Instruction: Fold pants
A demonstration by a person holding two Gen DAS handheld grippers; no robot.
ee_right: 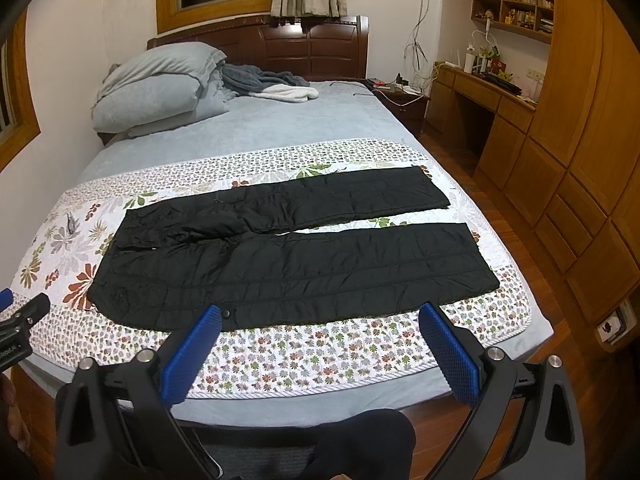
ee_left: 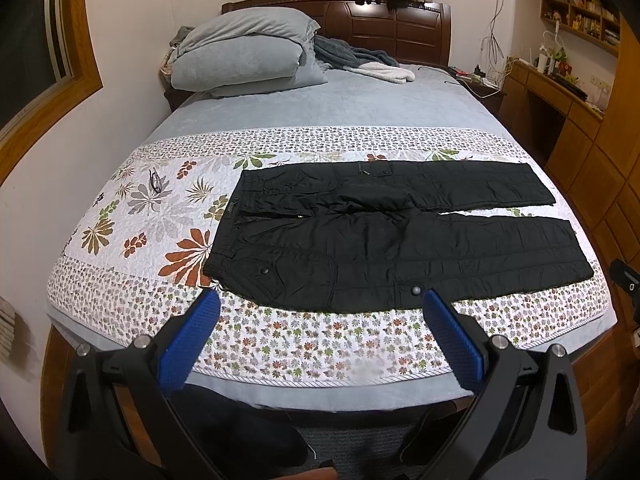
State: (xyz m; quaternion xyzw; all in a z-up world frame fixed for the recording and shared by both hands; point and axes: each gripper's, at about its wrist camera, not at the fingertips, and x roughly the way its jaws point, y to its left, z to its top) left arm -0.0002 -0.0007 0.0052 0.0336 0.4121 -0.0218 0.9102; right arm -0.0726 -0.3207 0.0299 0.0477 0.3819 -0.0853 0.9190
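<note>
Left wrist view: black pants (ee_left: 384, 236) lie flat across the floral quilt (ee_left: 280, 344), waistband left, legs slightly parted, likely spread ready for folding. The left gripper (ee_left: 320, 304) hovers just before their near edge, fingers wide apart, empty.

Right wrist view: the right gripper (ee_right: 320, 316) is likewise spread and empty; only here is the far leg's cuff near the quilt's right edge clear.

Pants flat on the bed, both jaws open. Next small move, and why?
Probably lower both grippers to the near leg's edge: the black pants lie flat, legs apart, and the left gripper and right gripper hang open just short of it, holding nothing.
</note>
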